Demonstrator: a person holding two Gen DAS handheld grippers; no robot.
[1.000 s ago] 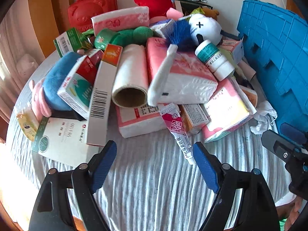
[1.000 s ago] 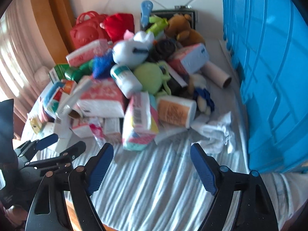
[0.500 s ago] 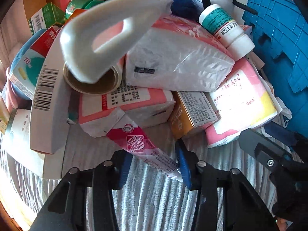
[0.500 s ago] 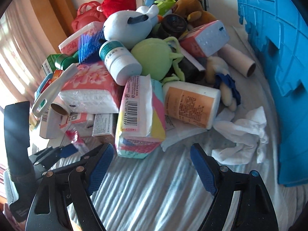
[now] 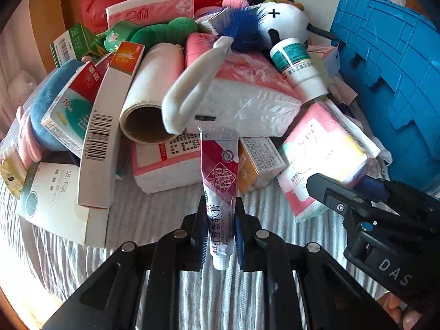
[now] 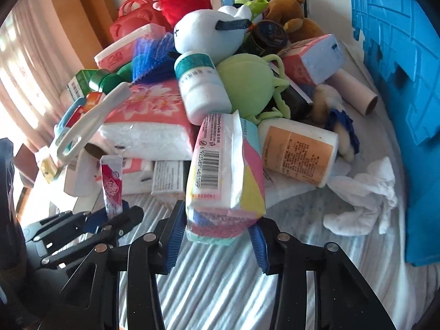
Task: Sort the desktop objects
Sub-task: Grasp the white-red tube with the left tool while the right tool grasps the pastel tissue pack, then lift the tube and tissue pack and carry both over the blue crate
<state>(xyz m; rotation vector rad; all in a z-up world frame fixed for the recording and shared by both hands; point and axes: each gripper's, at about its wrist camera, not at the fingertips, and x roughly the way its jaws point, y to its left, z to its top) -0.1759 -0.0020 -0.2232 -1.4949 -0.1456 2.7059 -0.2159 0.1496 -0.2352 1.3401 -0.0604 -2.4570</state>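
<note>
Ointment tube (image 5: 220,192) sits pinched upright in my left gripper (image 5: 220,236), whose jaws have just closed on it. My right gripper (image 6: 217,236) has just closed on the tissue pack (image 6: 225,176), its pads pressing the sides, at the near edge of the pile on the striped cloth (image 6: 220,288), beside the blue crate (image 6: 398,55).

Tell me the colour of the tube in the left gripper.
The tube is red on its upper part, white below; clearest in the left wrist view.
</note>
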